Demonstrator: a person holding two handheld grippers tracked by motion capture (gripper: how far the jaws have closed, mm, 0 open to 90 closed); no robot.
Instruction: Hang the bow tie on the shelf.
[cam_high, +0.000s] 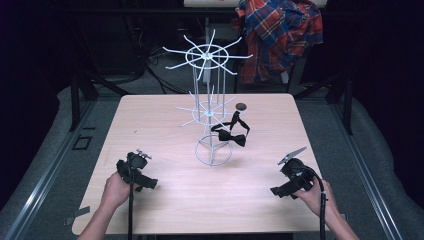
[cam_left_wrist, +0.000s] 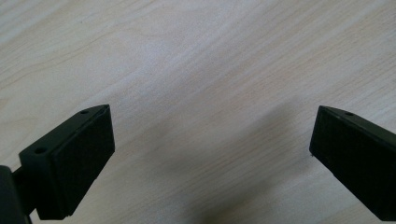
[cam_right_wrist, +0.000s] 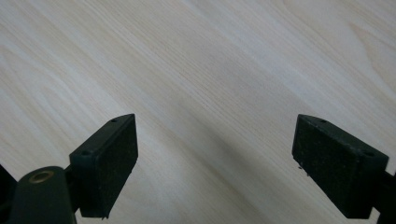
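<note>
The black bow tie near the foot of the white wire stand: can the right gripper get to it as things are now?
Probably yes. The right gripper is open and empty, and bare table lies between it and the bow tie. The wire stand is close beside, so approach from the right.

Black bow tie (cam_high: 233, 136) beside white wire rack (cam_high: 210, 107); left gripper (cam_high: 150, 183), right gripper (cam_high: 278, 191) well apart.

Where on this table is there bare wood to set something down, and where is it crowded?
Bare wood runs across the table's near half between the left gripper and right gripper, both open over plain wood. The far-left corner beside the white wire rack is free too. Crowded: the middle, around the rack's ring base, the black bow tie and a small dark disc.
</note>
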